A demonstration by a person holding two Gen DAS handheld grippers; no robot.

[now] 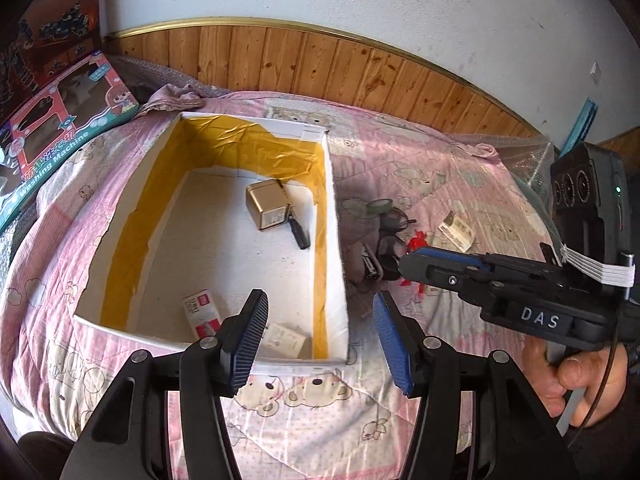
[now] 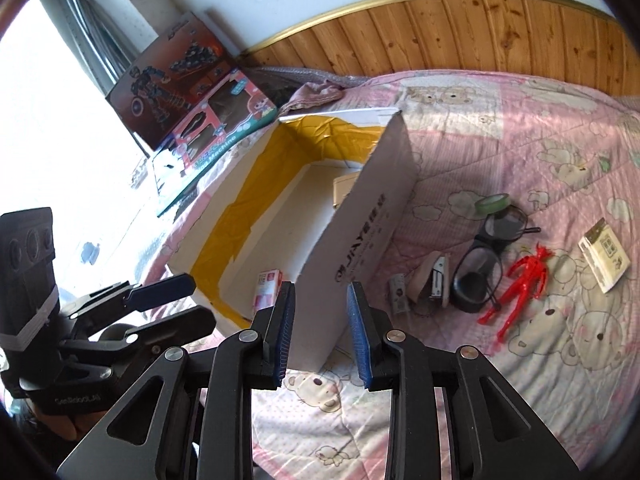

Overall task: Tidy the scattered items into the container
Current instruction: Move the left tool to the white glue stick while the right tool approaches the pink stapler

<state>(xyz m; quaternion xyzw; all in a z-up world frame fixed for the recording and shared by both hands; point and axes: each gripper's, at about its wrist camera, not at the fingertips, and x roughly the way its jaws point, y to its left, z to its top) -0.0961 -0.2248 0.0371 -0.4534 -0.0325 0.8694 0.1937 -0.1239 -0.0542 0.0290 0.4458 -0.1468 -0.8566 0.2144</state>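
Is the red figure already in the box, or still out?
Out. The red figure lies on the quilt, right of the box, beside glasses.

1. The left black plastic two-finger gripper point(image 1: 320, 338) has blue ribbed pads point(image 1: 248, 344) and round silver screws at its linkage joints point(image 1: 209, 343); a black camera block sits behind it.
2. The right black plastic two-finger gripper point(image 2: 322, 332) has the same blue pads point(image 2: 360, 340); white "DAS" lettering point(image 1: 539, 317) marks its side; a white band point(image 1: 600, 272) wraps its rear; a thin black cable point(image 1: 604, 384) hangs below.
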